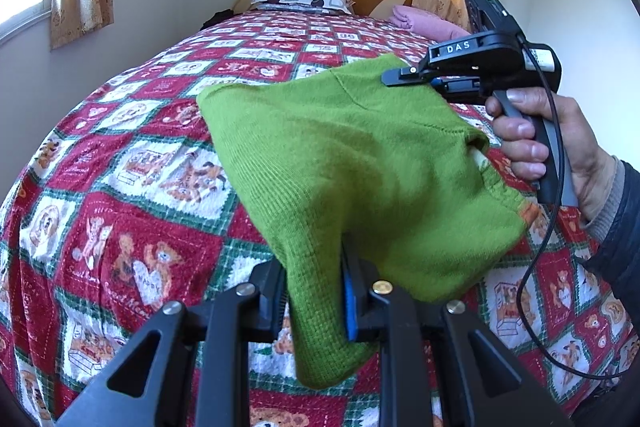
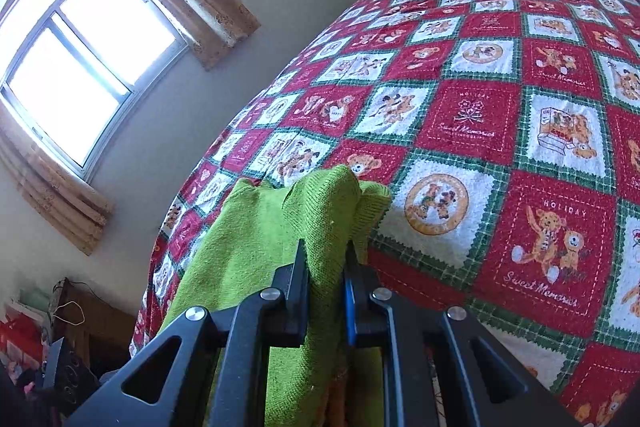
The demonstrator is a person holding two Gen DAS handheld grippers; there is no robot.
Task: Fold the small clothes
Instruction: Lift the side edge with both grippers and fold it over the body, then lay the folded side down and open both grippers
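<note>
Left wrist view shows the green knit garment (image 1: 352,163) stretched in the air above the bedspread (image 1: 120,187), its long axis running from the left gripper (image 1: 314,307) at 6 o'clock up to the right gripper (image 1: 416,79) at 2 o'clock — each clamped on an end. Soft, ribbed and slack, it sags between them — an orange-trimmed edge hangs at 4 o'clock.

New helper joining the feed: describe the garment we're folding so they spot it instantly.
Start at the bed under the red, white and green teddy-bear quilt. Above its near end hangs the green knit garment, pinched between the left hand-held gripper and the right hand-held gripper. It is the only plain, solid-green fabric here.
</note>
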